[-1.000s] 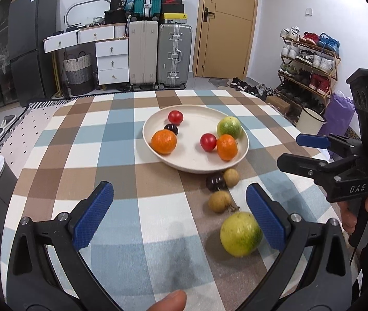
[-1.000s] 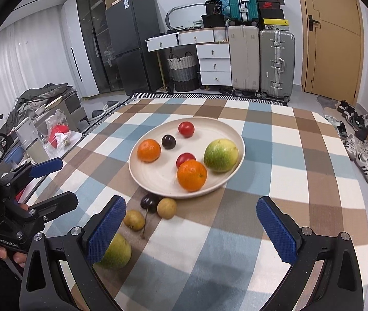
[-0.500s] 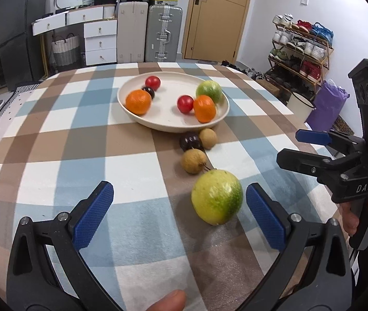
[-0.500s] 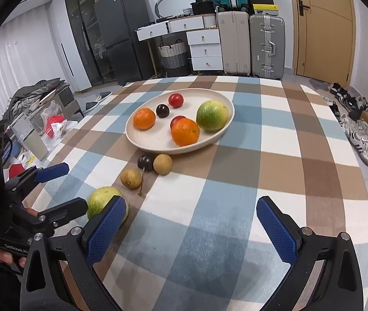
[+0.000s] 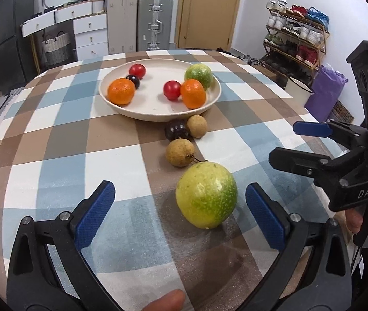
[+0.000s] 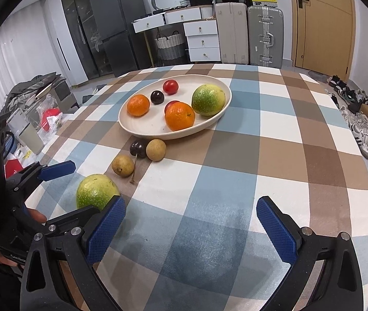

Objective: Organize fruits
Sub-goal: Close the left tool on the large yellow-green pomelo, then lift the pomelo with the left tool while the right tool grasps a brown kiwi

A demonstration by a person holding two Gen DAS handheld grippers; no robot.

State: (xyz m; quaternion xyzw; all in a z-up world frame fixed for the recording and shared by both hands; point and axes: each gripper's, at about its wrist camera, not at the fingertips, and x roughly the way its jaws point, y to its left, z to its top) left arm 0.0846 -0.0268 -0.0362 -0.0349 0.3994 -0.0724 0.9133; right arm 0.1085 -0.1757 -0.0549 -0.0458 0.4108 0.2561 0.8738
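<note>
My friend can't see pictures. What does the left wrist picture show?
The open left gripper reaches toward a big green fruit lying on a checked tablecloth, nearer its right finger. Beyond it sit two brown fruits, a dark plum and a plate of oranges, tomatoes and another green fruit.

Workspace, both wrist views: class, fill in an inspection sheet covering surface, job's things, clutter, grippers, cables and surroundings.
Surface: checked tablecloth, flat.
Job's things: plate holds two oranges, two red fruits, one dark fruit, one green fruit. On the cloth: large green fruit, two brown fruits, dark plum.
Clutter: nothing seen on the cloth.
Grippers: left gripper open, its fingers either side of the large green fruit, apart from it; right gripper open, holding nothing.
Cables: nothing seen.
Surroundings: suitcases, drawers, shoe rack, door.
</note>
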